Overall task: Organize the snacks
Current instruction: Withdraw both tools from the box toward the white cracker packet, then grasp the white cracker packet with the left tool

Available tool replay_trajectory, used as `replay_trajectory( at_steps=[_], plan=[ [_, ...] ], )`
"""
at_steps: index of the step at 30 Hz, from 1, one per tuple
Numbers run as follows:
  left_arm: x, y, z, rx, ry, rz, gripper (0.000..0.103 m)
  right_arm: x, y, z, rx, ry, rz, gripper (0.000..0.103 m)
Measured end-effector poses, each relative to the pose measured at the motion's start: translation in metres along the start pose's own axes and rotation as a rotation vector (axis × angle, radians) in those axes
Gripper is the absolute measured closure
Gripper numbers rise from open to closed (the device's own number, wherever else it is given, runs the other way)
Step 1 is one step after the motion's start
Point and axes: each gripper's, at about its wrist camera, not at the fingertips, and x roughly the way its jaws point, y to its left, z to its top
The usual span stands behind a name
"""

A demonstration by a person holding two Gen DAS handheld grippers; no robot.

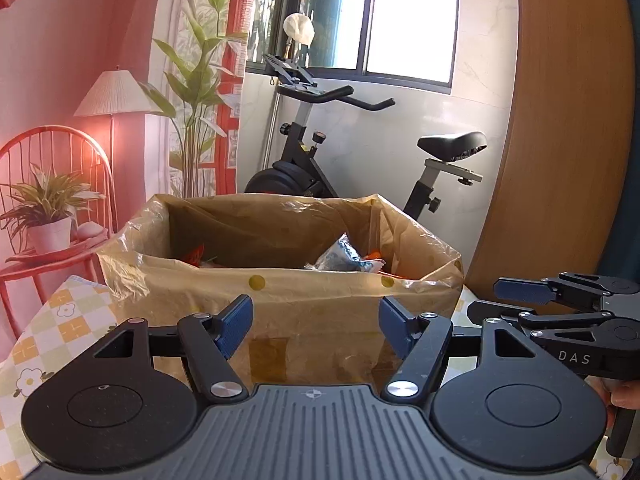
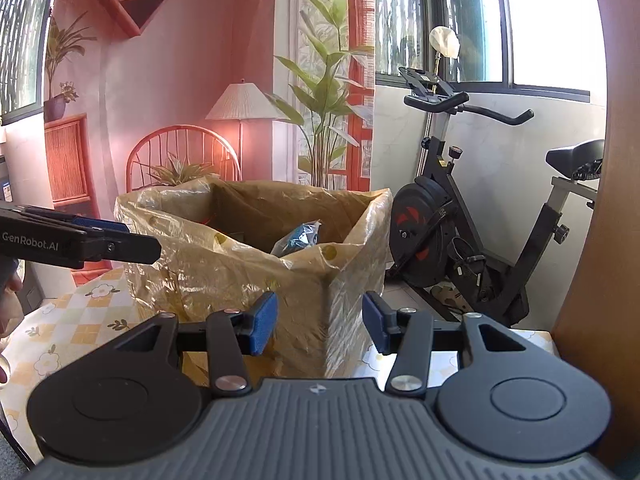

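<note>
A cardboard box [image 1: 280,304] lined with yellowish plastic stands on the table right in front of me; its near corner [image 2: 326,276] faces the right wrist view. Inside lie snack packets: a blue-and-clear packet [image 1: 340,258] [image 2: 298,238] and orange ones [image 1: 196,256]. My left gripper [image 1: 316,330] is open and empty, level with the box's front wall. My right gripper [image 2: 320,326] is also open and empty, close to the box's near corner. Each gripper shows in the other's view: the right gripper [image 1: 520,296] at the right edge, the left gripper [image 2: 120,240] at the left edge.
The table carries a checked cloth with flowers [image 1: 52,332] [image 2: 80,320]. A brown wooden panel [image 1: 568,120] rises at the right. An exercise bike [image 2: 460,232] stands behind the box under a window. A printed backdrop with a chair and plants [image 1: 52,184] fills the left.
</note>
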Motion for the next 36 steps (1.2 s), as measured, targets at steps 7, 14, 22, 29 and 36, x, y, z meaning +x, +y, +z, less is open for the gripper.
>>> replay_trajectory(
  at_steps=[7, 14, 22, 29, 36],
  plan=[
    [0.021, -0.022, -0.04, -0.013, 0.084, -0.042, 0.031, -0.006, -0.034, -0.056, 0.058, 0.105, -0.049, 0.051],
    [0.041, -0.033, -0.063, 0.016, 0.142, -0.029, 0.032, 0.008, -0.065, -0.109, 0.204, 0.248, -0.045, 0.047],
    [0.048, -0.042, -0.063, 0.046, 0.175, -0.034, 0.032, 0.026, -0.077, -0.127, 0.215, 0.346, -0.048, 0.037],
    [0.028, -0.008, -0.046, 0.013, 0.156, 0.025, 0.032, 0.037, -0.061, -0.13, 0.163, 0.349, -0.034, 0.036],
    [0.025, 0.024, -0.053, -0.009, 0.197, 0.097, 0.032, 0.052, -0.049, -0.135, 0.125, 0.392, 0.0, 0.054]
  ],
)
